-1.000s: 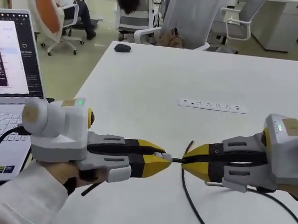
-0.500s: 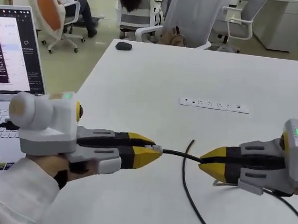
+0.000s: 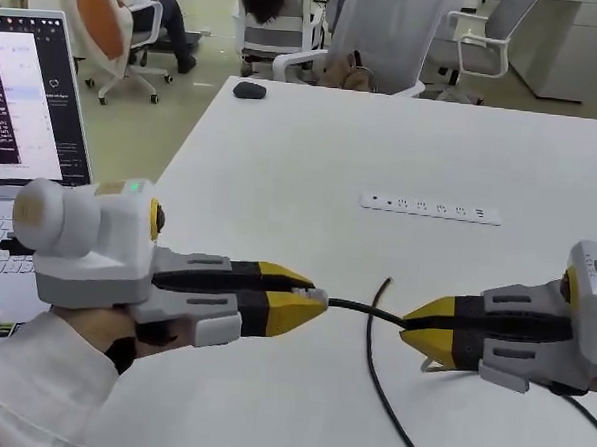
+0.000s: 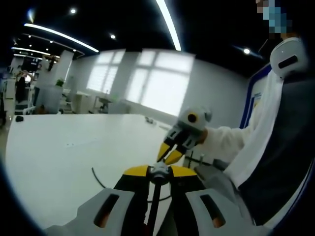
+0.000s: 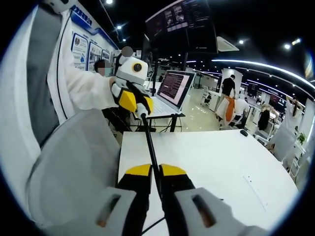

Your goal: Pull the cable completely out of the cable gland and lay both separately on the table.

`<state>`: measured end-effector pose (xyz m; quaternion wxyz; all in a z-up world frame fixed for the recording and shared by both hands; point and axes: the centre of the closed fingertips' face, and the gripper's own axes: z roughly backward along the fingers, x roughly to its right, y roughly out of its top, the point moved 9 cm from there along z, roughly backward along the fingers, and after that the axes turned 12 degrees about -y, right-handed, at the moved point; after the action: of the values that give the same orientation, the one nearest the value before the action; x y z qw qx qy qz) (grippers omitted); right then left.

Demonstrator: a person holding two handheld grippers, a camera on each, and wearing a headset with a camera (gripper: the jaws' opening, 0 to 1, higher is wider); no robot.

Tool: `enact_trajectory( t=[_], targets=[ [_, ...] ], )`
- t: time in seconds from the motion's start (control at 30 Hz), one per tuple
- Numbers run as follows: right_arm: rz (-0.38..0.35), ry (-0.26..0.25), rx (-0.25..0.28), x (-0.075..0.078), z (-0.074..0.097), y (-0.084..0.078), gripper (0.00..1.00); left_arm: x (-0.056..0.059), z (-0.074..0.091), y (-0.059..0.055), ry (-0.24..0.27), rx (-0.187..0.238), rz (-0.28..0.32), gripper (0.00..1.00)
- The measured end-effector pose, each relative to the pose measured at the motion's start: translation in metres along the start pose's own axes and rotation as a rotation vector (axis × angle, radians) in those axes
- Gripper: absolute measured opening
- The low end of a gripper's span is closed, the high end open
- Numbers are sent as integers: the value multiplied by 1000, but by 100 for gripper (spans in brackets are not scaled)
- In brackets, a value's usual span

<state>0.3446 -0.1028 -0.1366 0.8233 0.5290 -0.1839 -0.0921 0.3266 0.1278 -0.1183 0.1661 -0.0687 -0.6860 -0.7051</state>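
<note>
Left tool (image 3: 312, 300) clenched on gland (image 4: 159, 171); right tool (image 3: 406, 327) clenched on cable (image 3: 359, 307), both held above tabletop (image 3: 282, 163). Cable appears partly drawn, not yet free. Remaining: full extraction, lay 2 parts apart.

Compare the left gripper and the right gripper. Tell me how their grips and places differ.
1. The left gripper is shut on the small pale cable gland at its tips; the right gripper is shut on the bare black cable.
2. The left gripper is beside the laptop; the right gripper is nearer the power strip.
Shared: both have yellow-tipped jaws and point at each other, with the cable spanning between them.
</note>
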Motion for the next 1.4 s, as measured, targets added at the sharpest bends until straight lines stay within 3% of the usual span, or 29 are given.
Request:
enact_trajectory(
  t=[0.17, 0.3, 0.4, 0.53, 0.8, 0.93, 1.4],
  targets=[
    [-19, 26, 13, -2, 0, 3, 8, 5, -6, 0, -28, -33, -21, 17],
    [6, 37, 30, -4, -6, 15, 19, 6, -11, -3, -45, -46, -21, 17],
    [33, 66, 42, -6, -10, 23, 21, 8, -14, -3, -54, -53, -24, 17],
    [58, 120, 75, -13, -17, 35, 20, 8, -16, -4, -63, -61, -23, 17],
    [101, 189, 43, -22, -28, 35, 13, 9, -16, -5, -75, -63, -21, 17],
    [99, 195, 35, -23, -29, 33, 4, 9, -16, -6, -73, -56, -14, 17],
    [84, 175, 31, -16, -26, 24, 4, 4, -15, -7, -67, -45, 0, 17]
  ],
)
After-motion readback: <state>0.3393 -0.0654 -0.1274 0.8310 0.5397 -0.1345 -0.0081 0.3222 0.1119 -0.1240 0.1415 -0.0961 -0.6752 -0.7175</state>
